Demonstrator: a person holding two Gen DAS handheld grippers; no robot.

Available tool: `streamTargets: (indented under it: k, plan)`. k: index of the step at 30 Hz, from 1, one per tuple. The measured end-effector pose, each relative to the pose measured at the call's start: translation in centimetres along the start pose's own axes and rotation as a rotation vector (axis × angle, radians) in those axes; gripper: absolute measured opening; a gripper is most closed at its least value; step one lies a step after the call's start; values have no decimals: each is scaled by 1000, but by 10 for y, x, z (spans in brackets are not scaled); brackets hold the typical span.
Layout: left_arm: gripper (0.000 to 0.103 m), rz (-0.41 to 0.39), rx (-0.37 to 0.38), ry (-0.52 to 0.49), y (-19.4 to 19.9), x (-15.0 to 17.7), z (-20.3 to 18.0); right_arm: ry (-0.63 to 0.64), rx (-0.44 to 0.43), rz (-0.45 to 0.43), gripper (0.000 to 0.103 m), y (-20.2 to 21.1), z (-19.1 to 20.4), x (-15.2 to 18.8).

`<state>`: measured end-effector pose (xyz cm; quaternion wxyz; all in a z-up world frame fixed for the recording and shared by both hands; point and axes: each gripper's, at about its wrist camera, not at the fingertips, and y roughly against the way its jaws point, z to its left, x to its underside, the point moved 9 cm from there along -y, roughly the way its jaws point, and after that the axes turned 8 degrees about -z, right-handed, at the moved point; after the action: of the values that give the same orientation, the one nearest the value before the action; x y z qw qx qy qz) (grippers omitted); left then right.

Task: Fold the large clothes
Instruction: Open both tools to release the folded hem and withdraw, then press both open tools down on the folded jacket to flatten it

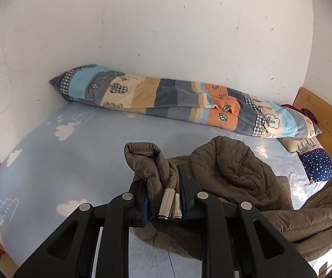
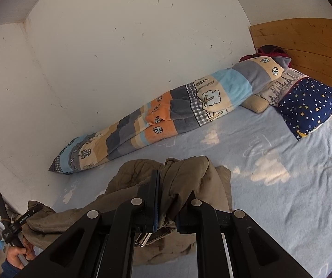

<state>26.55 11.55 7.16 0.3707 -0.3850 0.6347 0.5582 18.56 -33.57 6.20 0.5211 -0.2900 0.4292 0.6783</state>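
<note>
The olive jacket [image 1: 235, 173] spans both grippers above the bed [image 1: 84, 143]. Left gripper [image 1: 163, 180] and right gripper [image 2: 166, 192] each stand clamped on a jacket edge; its long axis runs between them, bulk sagging ahead

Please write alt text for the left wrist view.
The left claw is shut on a fold of an olive quilted jacket above a light blue bed sheet with white clouds. A rolled patchwork blanket lies along the white wall.
</note>
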Motion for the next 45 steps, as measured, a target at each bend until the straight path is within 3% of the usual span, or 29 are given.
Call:
streamTargets:
  k: [7, 16, 18, 21, 23, 29, 30, 33, 35, 38, 41, 45]
  plan:
    - [24, 90, 17, 30, -86, -21, -13, 9, 49, 18, 10, -68, -12, -10]
    - [33, 241, -42, 88, -210, 0, -11, -19, 158, 104, 11, -176, -59, 14]
    - [37, 271, -71, 79, -232, 12, -8, -32, 184, 123, 11, -193, -71, 21]
    - [51, 275, -82, 78, -253, 23, -3, -54, 208, 154, 11, -217, -86, 36]
    - [75, 248, -103, 90, -258, 23, 3, -85, 223, 174, 11, -230, -96, 43]
    - [80, 216, -106, 163, -258, 9, 24, -343, 127, 218, 27, -242, -116, 42]
    - [80, 209, -107, 169, -256, 5, 27, -351, 115, 212, 33, -239, -114, 37]
    - [80, 175, -129, 166, -246, -8, 35, -346, 137, 113, 71, -214, -118, 8]
    - [80, 149, -138, 183, -239, -18, 41, -347, 137, 48, 72, -192, -120, -11]
    - [80, 126, -123, 202, -225, -26, 40, -306, 112, 20, 72, -165, -106, -18]
    - [80, 119, -72, 169, -208, -19, 20, -225, 70, 56, 71, -147, -72, 0]
    - [80, 135, -28, 73, -174, 17, -22, -89, 29, 121, 69, -139, -16, 40]
